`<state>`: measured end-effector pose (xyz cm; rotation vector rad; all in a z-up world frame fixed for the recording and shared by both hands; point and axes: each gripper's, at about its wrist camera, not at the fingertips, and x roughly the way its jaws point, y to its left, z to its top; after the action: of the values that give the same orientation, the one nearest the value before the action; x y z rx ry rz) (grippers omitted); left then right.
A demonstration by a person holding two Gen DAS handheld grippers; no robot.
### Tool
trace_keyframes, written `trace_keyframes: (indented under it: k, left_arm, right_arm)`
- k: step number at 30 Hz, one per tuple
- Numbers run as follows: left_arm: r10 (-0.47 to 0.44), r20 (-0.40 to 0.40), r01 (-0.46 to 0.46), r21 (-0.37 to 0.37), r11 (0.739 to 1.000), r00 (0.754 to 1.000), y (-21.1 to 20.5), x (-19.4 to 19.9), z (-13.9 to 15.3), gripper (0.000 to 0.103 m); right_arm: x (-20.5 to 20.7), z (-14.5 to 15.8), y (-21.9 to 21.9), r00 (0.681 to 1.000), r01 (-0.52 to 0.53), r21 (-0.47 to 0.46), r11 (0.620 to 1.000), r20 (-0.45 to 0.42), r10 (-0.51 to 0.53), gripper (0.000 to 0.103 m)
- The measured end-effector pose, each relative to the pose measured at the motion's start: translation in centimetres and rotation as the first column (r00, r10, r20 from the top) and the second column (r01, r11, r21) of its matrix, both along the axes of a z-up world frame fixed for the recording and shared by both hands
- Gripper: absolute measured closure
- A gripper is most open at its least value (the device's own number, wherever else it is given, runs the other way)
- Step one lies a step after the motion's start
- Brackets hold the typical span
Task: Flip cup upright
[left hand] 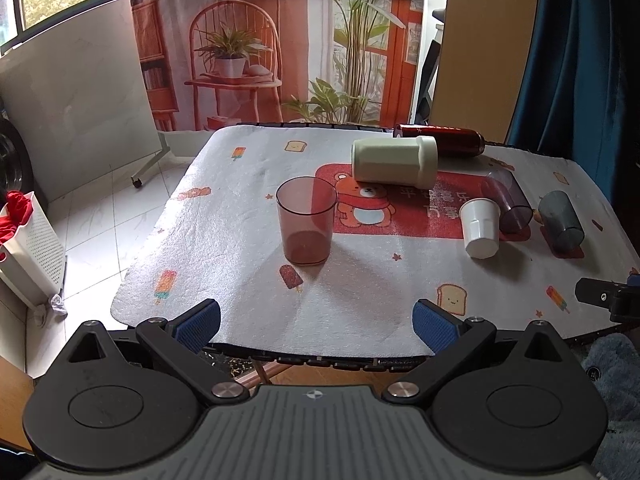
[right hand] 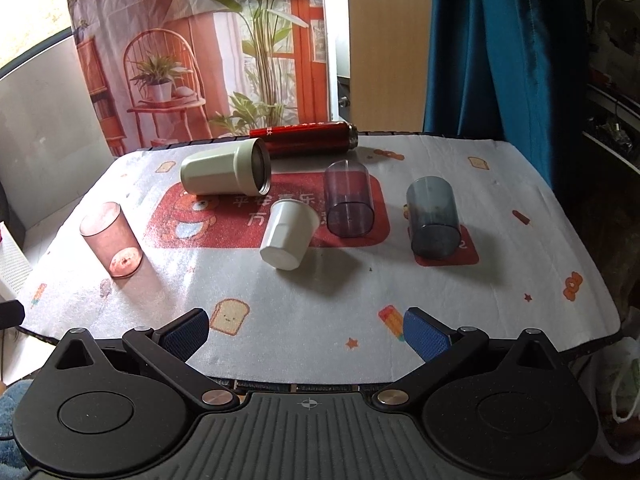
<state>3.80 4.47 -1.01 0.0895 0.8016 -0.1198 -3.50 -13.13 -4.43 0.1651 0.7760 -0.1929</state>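
Observation:
A clear pink cup [left hand: 307, 221] stands upright on the patterned cloth; it also shows at the left of the right wrist view [right hand: 111, 240]. A small white cup [left hand: 480, 227] [right hand: 289, 235], a purple cup [left hand: 508, 202] [right hand: 348, 205], a grey-blue cup [left hand: 560, 221] [right hand: 433, 218] and a large cream tumbler [left hand: 394, 162] [right hand: 226, 172] lie on their sides. My left gripper [left hand: 316, 324] is open and empty at the near table edge, short of the pink cup. My right gripper [right hand: 306, 334] is open and empty, short of the white cup.
A red flask [left hand: 440, 140] [right hand: 304, 138] lies along the far edge. The table cloth [left hand: 360, 300] covers the small table. A white basket [left hand: 30, 248] stands on the floor at the left. A blue curtain [right hand: 500, 48] hangs at the right.

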Motion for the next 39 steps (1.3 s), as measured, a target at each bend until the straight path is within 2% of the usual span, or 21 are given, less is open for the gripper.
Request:
trace_keyframes:
  k: [39]
  left_arm:
    - [0.016,0.069,-0.016,0.004,1.0,0.998,-0.1,-0.7,1.4,0.0]
  right_arm:
    - [-0.5,0.6,-0.4,1.0,0.014,-0.019,1.0,0.025,-0.014,0.0]
